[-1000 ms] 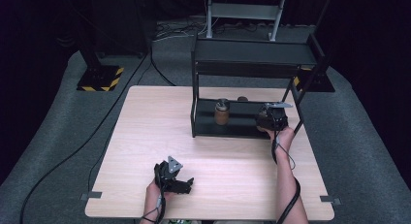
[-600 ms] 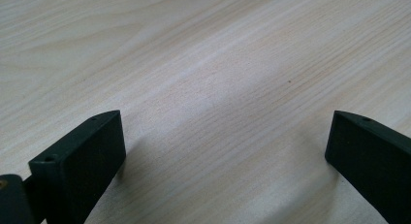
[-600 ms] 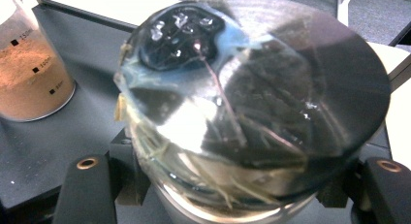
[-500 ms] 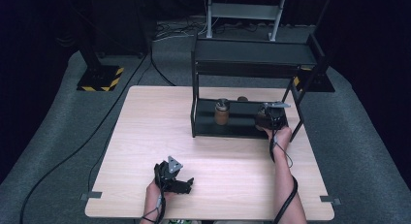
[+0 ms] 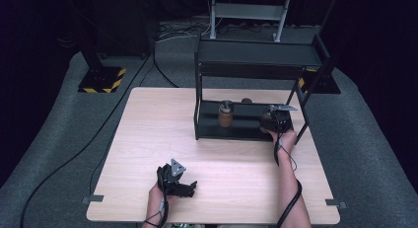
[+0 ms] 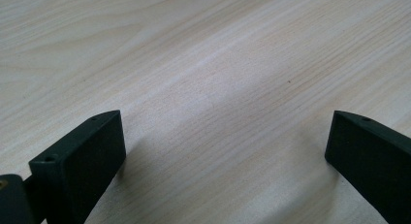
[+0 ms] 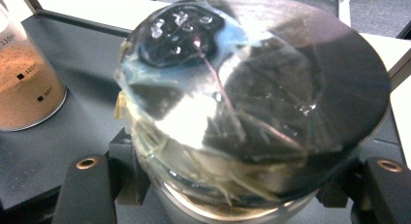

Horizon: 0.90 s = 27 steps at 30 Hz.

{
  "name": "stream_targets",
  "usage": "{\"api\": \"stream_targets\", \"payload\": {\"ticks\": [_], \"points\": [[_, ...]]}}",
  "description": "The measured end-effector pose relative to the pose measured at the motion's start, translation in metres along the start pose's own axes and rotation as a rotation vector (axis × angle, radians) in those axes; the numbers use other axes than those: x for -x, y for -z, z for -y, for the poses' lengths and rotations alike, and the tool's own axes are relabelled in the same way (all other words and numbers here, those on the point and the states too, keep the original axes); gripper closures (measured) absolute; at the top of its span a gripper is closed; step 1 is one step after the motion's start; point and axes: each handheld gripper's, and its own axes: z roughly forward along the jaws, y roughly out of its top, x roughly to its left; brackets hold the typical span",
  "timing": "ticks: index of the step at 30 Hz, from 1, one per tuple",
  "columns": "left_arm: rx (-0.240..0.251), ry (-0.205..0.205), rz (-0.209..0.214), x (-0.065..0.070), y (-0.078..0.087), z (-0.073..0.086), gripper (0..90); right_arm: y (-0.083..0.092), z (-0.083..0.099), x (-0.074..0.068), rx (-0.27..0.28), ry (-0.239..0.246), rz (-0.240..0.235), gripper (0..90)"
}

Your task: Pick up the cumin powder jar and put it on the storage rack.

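My right gripper (image 5: 274,120) reaches onto the lower shelf (image 5: 246,132) of a black rack at the table's far right. Its jaws press on both sides of a jar with a black lid (image 7: 291,88), which is covered in crinkled clear film; the gripper (image 7: 237,175) is shut on it. A measuring beaker of brown powder (image 5: 225,117) stands on the same shelf to the left, also seen as the beaker (image 7: 24,88) beside the jar. My left gripper (image 5: 183,187) lies on the table near the front edge, and in its own view the gripper (image 6: 225,141) is open over bare wood.
The black rack's upper shelf (image 5: 256,55) overhangs the lower one, with posts at its corners. A small dark object (image 5: 246,100) sits at the back of the lower shelf. The wooden table (image 5: 162,124) stretches left of the rack. Cables run across the grey floor.
My right gripper has edged slightly left on the lower shelf with the jar. The left gripper has stayed where it was.
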Motion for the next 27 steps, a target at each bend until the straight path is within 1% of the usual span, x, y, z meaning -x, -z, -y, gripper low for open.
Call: {"api": "stream_targets", "payload": {"ticks": [6, 12, 13, 15, 16, 17, 18, 19, 21, 22, 23, 24, 27], "points": [[0.001, -0.001, -0.001, 0.000, 0.000, 0.000, 0.6, 0.000, 0.000, 0.000, 0.001, -0.001, -0.001, 30.0], [0.001, -0.002, -0.002, 0.000, 0.000, 0.000, 0.6, -0.001, -0.006, 0.001, -0.025, -0.010, -0.002, 29.2], [0.002, -0.002, -0.002, 0.001, 0.000, 0.000, 0.6, -0.001, -0.009, 0.004, -0.036, -0.013, -0.011, 28.1], [0.001, -0.001, -0.001, 0.000, 0.000, 0.000, 0.6, 0.000, -0.012, 0.007, -0.051, -0.034, -0.018, 17.6], [0.001, -0.001, -0.001, 0.000, 0.000, 0.000, 0.6, 0.001, -0.013, 0.007, -0.058, -0.037, -0.017, 17.8], [0.001, -0.001, -0.001, 0.000, 0.000, 0.000, 0.6, 0.002, -0.013, 0.008, -0.060, -0.035, -0.023, 15.8], [0.001, -0.001, -0.001, 0.000, 0.000, 0.000, 0.6, 0.003, -0.014, 0.009, -0.068, -0.036, -0.036, 11.2], [0.001, -0.001, -0.001, 0.000, 0.000, 0.000, 0.6, 0.004, -0.016, 0.009, -0.080, -0.035, -0.038, 8.1], [0.000, 0.000, 0.000, 0.000, 0.000, 0.000, 0.5, 0.007, -0.021, 0.006, -0.127, -0.023, -0.035, 3.7], [0.000, 0.000, 0.000, 0.000, 0.000, 0.000, 0.5, 0.008, -0.023, 0.004, -0.144, -0.021, -0.028, 2.1], [0.000, 0.001, 0.001, 0.000, 0.000, 0.000, 0.5, 0.010, -0.023, 0.004, -0.150, -0.024, -0.032, 1.6], [-0.001, 0.000, 0.001, 0.000, 0.000, 0.000, 0.6, 0.013, -0.022, 0.004, -0.150, -0.027, -0.036, 1.3], [-0.002, 0.004, 0.005, -0.002, 0.000, 0.000, 0.6, 0.024, -0.017, -0.001, -0.141, -0.009, -0.039, 0.4]]}}
